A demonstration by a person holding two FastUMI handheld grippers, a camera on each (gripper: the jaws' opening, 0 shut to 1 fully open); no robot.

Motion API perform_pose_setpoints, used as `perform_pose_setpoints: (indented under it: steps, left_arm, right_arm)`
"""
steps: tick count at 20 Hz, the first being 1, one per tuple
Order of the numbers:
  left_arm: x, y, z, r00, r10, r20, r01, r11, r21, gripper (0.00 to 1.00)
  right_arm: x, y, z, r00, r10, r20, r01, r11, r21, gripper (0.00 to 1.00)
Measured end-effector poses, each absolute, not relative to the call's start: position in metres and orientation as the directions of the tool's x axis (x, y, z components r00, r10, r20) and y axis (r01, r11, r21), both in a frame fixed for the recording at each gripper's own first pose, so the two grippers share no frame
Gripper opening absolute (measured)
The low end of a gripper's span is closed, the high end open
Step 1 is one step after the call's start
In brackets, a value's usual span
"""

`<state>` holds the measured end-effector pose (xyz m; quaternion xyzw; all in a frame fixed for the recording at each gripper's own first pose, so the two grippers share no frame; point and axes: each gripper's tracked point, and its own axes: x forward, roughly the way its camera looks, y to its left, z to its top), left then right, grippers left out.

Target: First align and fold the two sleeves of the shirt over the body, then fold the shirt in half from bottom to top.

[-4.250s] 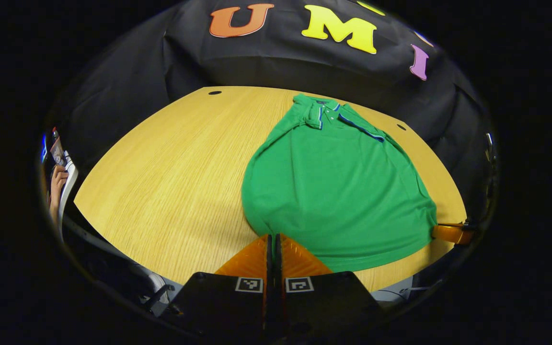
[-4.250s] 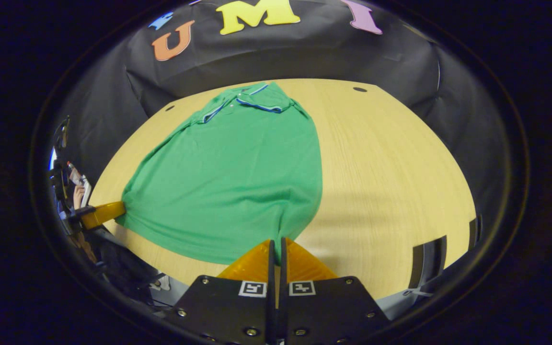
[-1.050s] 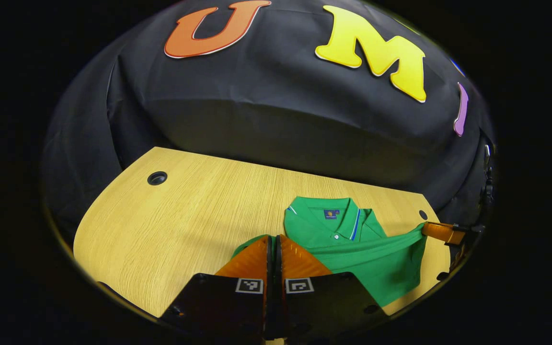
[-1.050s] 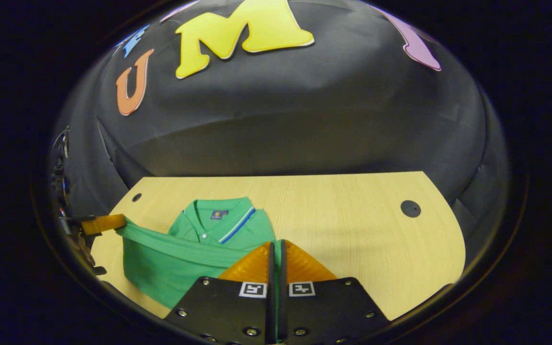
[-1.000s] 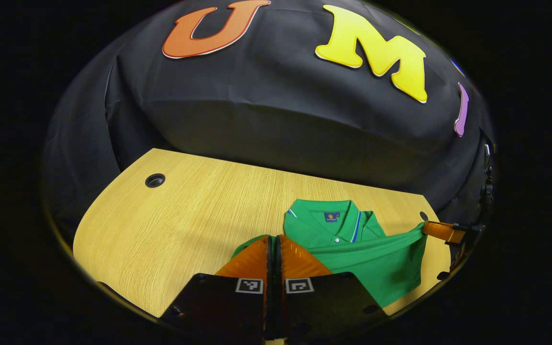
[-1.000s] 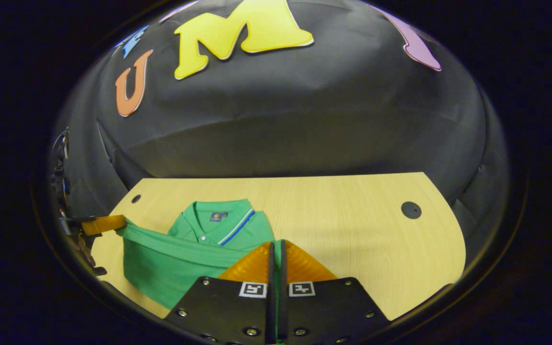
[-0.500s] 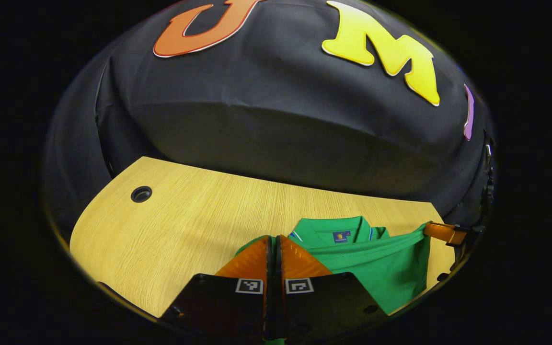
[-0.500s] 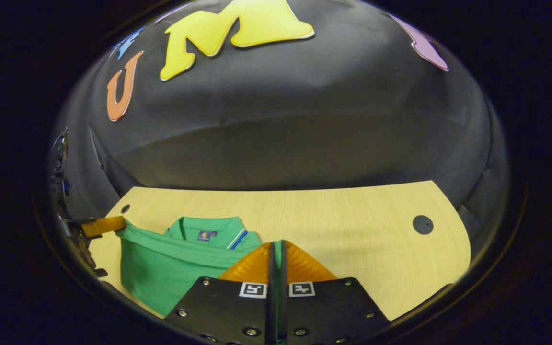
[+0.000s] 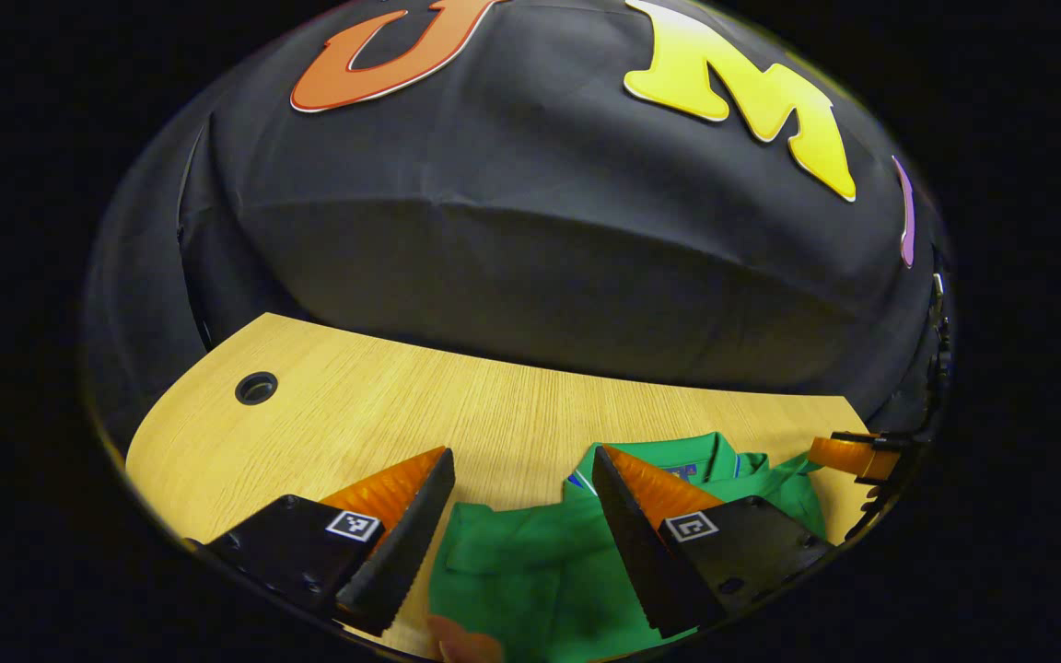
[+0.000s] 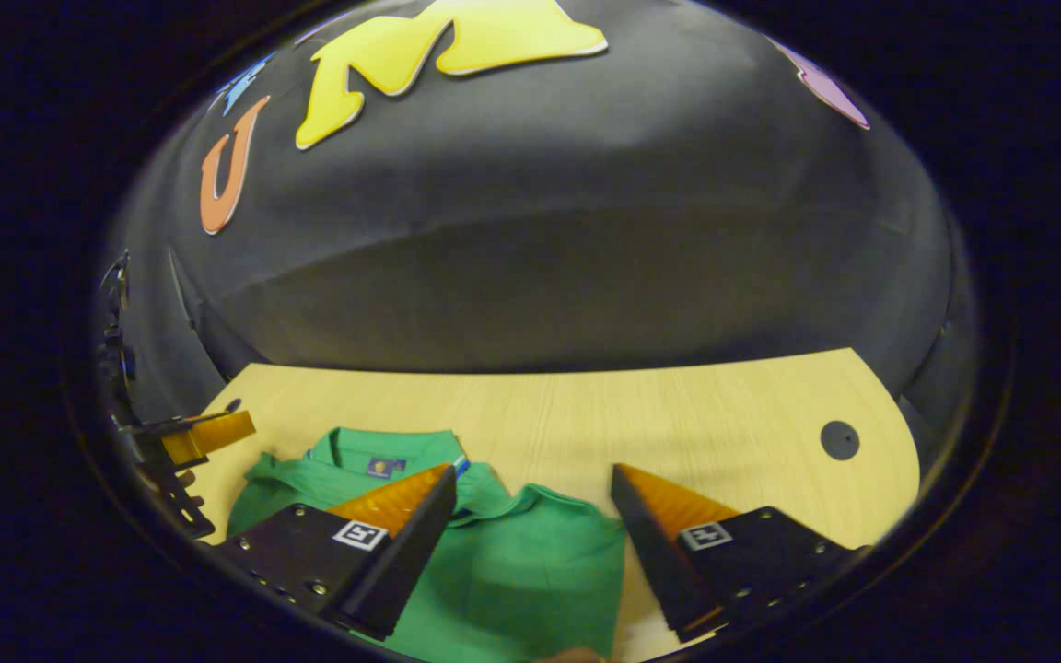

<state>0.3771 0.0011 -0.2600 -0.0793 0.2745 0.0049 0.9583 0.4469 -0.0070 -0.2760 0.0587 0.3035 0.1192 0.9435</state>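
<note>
The green polo shirt (image 9: 530,571) lies folded on the wooden table (image 9: 355,414), its hem edge resting just short of the collar (image 9: 696,460). My left gripper (image 9: 521,456) stands open above the hem's left corner, with nothing between its fingers. In the right gripper view the same shirt (image 10: 530,562) lies under my right gripper (image 10: 532,471), which is open too, the collar (image 10: 374,451) lying to its left. Each gripper also shows in the other's view: the right gripper (image 9: 848,456) at the shirt's right edge, the left gripper (image 10: 208,433) at its left edge.
The table has a round cable hole (image 9: 256,388) at the far left corner and another cable hole (image 10: 839,440) at the far right. The black cloth wall rises right behind the table's (image 10: 678,414) far edge.
Both grippers carried the hem from the near edge up to the collar, still shut on it half a second ago. Both have now opened and the hem lies dropped on the shirt.
</note>
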Motion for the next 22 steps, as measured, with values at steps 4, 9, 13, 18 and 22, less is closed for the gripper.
perform_pose_setpoints:
  steps: [4, 9, 13, 18, 22]
  left_arm:
    - [0.379, -0.006, -0.265, 0.847, -0.047, -0.530, -0.033, 0.989, -0.142, 0.99]
    - [0.371, -0.007, -0.245, 0.853, -0.049, -0.520, -0.027, 0.990, -0.138, 0.99]
    - [0.351, -0.008, -0.202, 0.890, -0.051, -0.453, -0.015, 0.990, -0.140, 0.99]
    - [0.308, -0.007, -0.155, 0.925, -0.035, -0.379, -0.007, 0.994, -0.109, 0.99]
    - [0.260, -0.011, -0.123, 0.941, -0.040, -0.336, 0.006, 0.995, -0.102, 0.99]
  right_arm:
    - [0.444, -0.004, -0.280, 0.789, 0.261, -0.556, -0.186, 0.964, 0.188, 0.94]
    - [0.440, -0.003, -0.246, 0.822, 0.253, -0.510, -0.196, 0.967, 0.163, 0.94]
    - [0.413, 0.000, -0.203, 0.858, 0.260, -0.443, -0.222, 0.965, 0.137, 0.94]
    - [0.364, 0.002, -0.166, 0.889, 0.257, -0.379, -0.230, 0.966, 0.117, 0.94]
    - [0.313, 0.000, -0.132, 0.911, 0.253, -0.324, -0.230, 0.967, 0.111, 0.93]
